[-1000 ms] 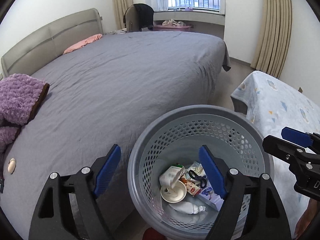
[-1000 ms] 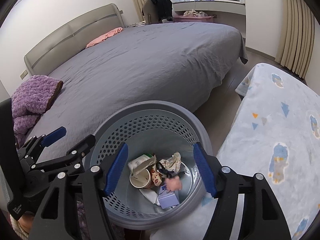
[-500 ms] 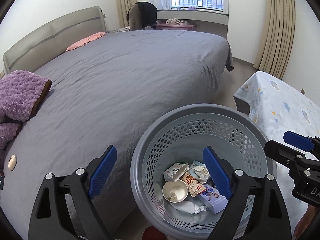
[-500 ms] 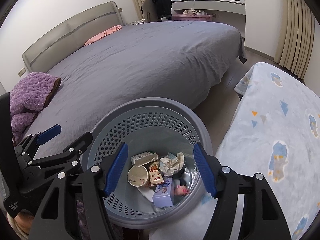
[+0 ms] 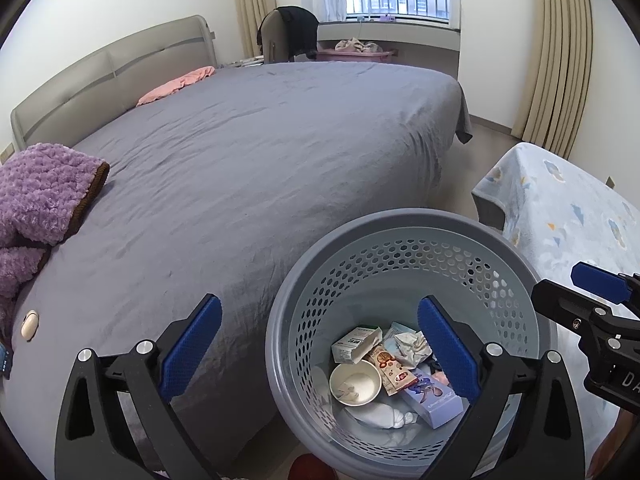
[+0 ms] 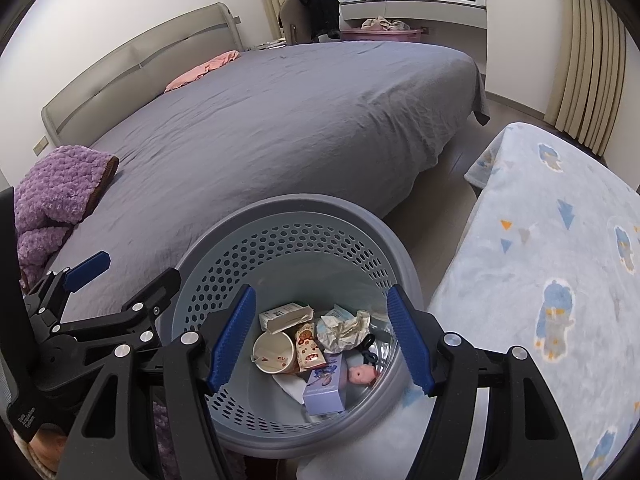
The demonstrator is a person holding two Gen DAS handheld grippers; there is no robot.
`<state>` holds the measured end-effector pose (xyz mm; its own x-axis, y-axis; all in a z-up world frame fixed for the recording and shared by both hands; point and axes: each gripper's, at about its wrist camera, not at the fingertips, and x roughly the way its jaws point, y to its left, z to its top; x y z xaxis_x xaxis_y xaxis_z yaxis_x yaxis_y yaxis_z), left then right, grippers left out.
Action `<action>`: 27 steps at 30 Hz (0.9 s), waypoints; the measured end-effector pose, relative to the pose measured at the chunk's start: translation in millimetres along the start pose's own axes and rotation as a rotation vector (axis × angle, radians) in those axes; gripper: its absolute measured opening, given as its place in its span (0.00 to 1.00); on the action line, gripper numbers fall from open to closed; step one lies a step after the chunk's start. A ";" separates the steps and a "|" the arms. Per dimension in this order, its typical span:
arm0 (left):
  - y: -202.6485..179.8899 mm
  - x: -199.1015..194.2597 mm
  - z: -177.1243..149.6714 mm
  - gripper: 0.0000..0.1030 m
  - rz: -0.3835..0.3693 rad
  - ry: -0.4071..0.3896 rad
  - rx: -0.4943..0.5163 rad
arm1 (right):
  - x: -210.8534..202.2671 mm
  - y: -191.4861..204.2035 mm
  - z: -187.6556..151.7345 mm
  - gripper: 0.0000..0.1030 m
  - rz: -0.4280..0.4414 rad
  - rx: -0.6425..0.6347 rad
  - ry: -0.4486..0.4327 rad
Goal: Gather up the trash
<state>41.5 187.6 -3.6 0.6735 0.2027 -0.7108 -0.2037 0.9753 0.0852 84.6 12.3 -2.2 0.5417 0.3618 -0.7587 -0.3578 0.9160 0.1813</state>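
Note:
A grey perforated basket [image 5: 404, 222] stands beside the bed and also shows in the right wrist view [image 6: 296, 206]. It holds trash: a paper cup [image 6: 274, 352], a white carton [image 6: 284, 314], crumpled paper [image 6: 344, 328], a purple box [image 6: 326, 384], a snack wrapper [image 6: 308, 350] and a small pink thing [image 6: 362, 374]. My left gripper [image 5: 320, 348] is open and empty above the basket's left rim. My right gripper [image 6: 320, 336] is open and empty above the basket's mouth.
A large bed with a grey cover [image 5: 260, 152] fills the left and middle. A purple fluffy garment [image 5: 40, 196] and a pink cloth [image 5: 176, 84] lie on it. A pale blue patterned blanket [image 6: 560, 248] lies on the right. A chair [image 5: 288, 32] stands by the window.
Both grippers have risen and tilted slightly up, so the basket sits lower in view. The pink thing that was falling now lies at the bottom of the basket.

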 end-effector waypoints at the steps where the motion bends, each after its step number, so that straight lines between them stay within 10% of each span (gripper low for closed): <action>1: 0.1 0.0 0.0 0.94 0.001 0.000 0.000 | 0.0 -0.1 0.1 0.64 0.000 0.001 0.000; 27: 1.4 1.8 -1.6 0.94 0.019 0.013 -0.007 | 5.4 2.4 -1.6 0.64 -0.066 -0.015 0.017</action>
<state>41.3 189.1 -5.8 0.6602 0.2203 -0.7180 -0.2214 0.9706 0.0942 85.5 16.2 -6.9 0.5517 0.2979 -0.7790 -0.3334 0.9349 0.1214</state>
